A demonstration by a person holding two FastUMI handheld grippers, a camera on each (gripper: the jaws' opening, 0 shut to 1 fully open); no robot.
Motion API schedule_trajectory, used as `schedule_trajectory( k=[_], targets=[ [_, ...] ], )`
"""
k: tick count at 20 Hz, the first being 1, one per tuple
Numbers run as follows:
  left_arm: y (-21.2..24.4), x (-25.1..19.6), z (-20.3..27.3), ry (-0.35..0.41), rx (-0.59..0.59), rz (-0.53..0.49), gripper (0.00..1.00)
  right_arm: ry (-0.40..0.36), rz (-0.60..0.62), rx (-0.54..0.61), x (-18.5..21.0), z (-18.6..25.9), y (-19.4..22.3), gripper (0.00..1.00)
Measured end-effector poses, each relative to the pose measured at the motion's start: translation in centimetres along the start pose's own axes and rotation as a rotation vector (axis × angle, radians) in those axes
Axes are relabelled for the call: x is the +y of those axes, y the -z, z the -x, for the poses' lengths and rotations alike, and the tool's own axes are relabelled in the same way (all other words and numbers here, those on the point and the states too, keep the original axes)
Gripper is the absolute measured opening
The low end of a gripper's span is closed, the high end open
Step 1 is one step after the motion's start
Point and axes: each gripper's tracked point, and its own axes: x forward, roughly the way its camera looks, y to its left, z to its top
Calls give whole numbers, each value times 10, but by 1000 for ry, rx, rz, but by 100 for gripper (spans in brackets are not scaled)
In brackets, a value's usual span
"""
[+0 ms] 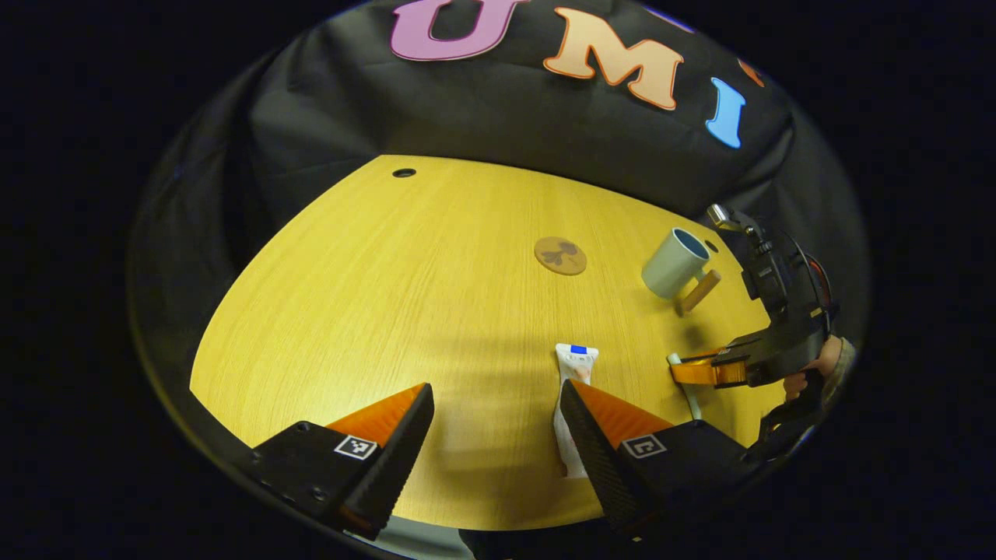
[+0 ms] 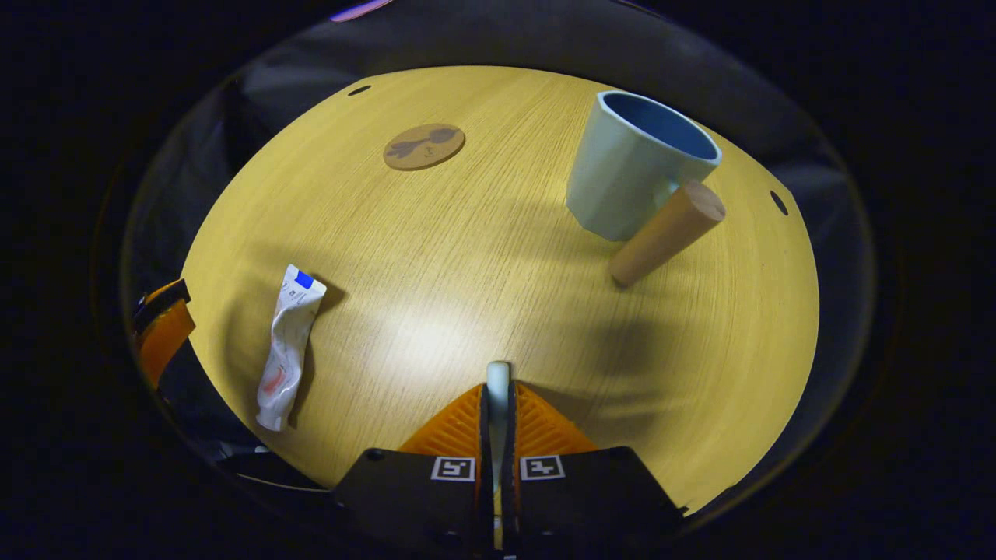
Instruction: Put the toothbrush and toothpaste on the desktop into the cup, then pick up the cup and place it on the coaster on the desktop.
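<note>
Between its fingers the right tool [image 2: 498,400] clamps the toothbrush [image 2: 498,373] (left tool [image 1: 498,420] spread beside the toothpaste [image 1: 574,369]).

The desk [image 1: 405,295] is overlooked from above in the left gripper view, more closely in the right gripper view, with cup [image 1: 674,263] and coaster [image 2: 424,146] shared.

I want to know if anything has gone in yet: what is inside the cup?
The cup stands upright with its visible inner wall bare; its bottom is hidden by the rim. The toothpaste lies on the desktop, and the right claw grips the toothbrush.
</note>
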Motion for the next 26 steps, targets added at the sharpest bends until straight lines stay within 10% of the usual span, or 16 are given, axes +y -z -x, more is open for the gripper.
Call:
schedule_trajectory(
  k=[26],
  targets=[
    [25,-67,-53,3,449,-82,92,-51,-343,-446,-77,134,5,4]
  ],
)
